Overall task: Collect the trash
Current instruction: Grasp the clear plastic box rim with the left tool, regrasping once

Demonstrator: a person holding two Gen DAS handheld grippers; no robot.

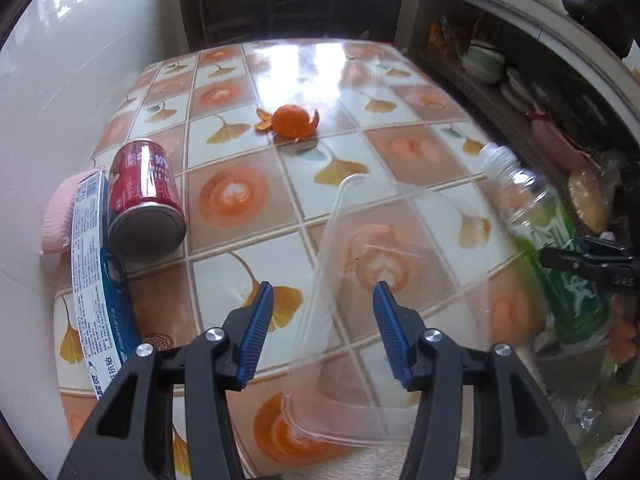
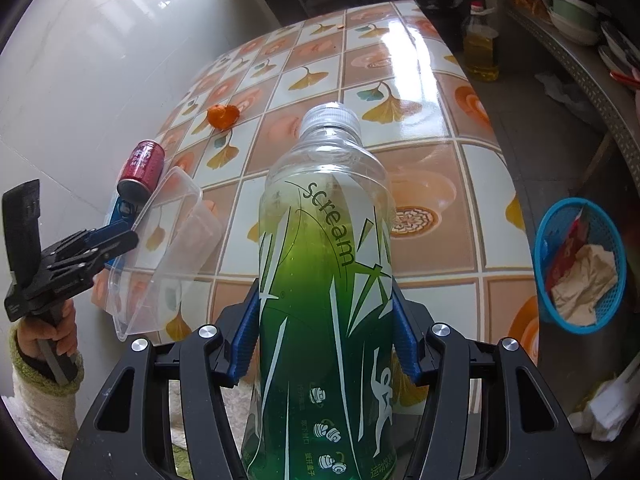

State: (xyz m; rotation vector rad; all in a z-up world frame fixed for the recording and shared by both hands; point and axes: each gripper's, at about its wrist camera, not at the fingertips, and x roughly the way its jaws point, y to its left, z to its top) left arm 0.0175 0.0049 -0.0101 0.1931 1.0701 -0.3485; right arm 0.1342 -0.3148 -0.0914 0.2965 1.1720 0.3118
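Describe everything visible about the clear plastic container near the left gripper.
The clear plastic container is a thin, see-through rectangular tub with rounded corners and a flanged rim, empty as far as shows. It is tipped up on one side on the tiled table, its other side raised. The left gripper is open around one rim edge, pads apparently not pressing. A red can lies close behind.

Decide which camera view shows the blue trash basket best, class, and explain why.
The right wrist view: the blue basket appears whole, beside the table's edge, with crumpled paper and a red wrapper inside. The left wrist view does not show it.
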